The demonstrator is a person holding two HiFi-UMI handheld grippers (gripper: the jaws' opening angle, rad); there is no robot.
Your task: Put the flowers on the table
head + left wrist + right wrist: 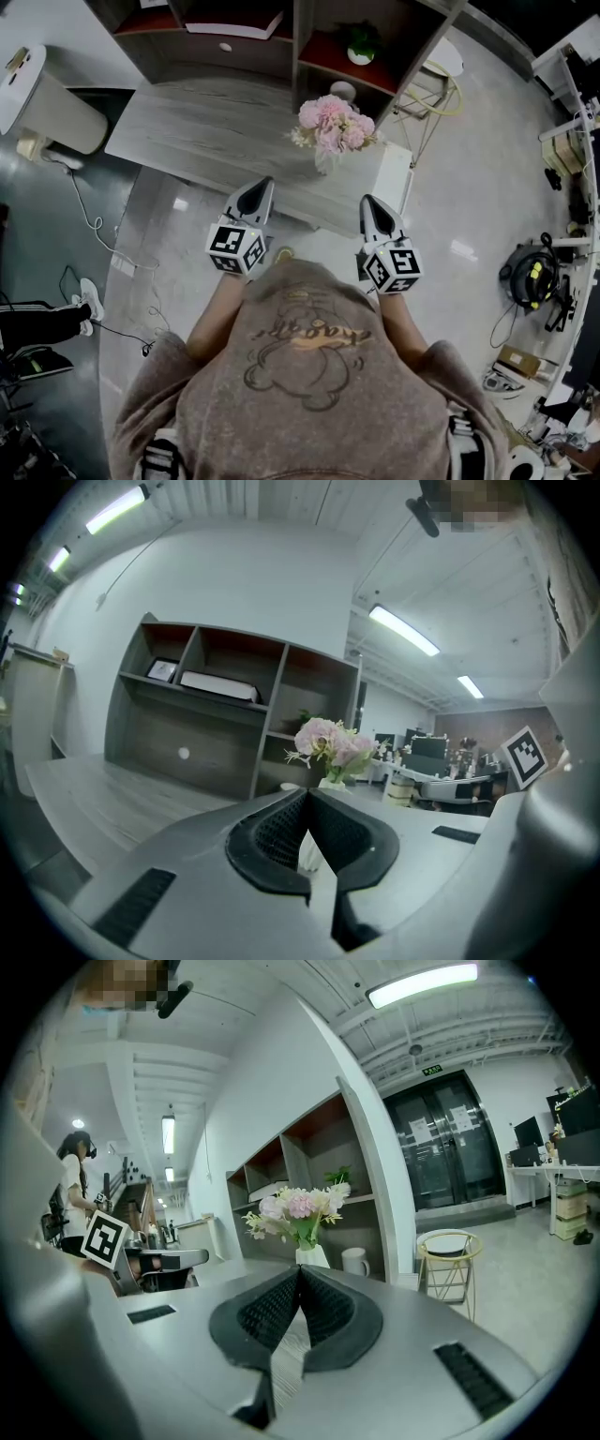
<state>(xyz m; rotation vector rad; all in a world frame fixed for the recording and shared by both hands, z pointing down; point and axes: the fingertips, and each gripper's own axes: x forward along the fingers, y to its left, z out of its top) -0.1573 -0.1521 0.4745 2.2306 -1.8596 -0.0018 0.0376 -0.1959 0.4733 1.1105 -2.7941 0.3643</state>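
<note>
The flowers (pixel 335 124), a pink and cream bunch with green leaves, stand upright in a pale vase (pixel 326 161) on the grey wood-grain table (pixel 216 122), toward its right end and in front of the open shelf unit (pixel 281 47). Whether the vase is glass or ceramic is hard to tell from here.

The left gripper (pixel 307 794) has its two black ribbed jaws pressed together at the tips, with nothing between them. The right gripper (pixel 299 1269) is the same: jaws closed against each other and empty.

In the head view both grippers are held side by side in front of the person's chest, pointing forward at the table's near edge. The flowers lie ahead of them and well apart from both, roughly between the two lines of aim and somewhat nearer the right gripper. Each gripper view shows the bunch just above its closed jaw tips.

A white mug (pixel 355 1261) sits on a low shelf behind the vase.
</note>
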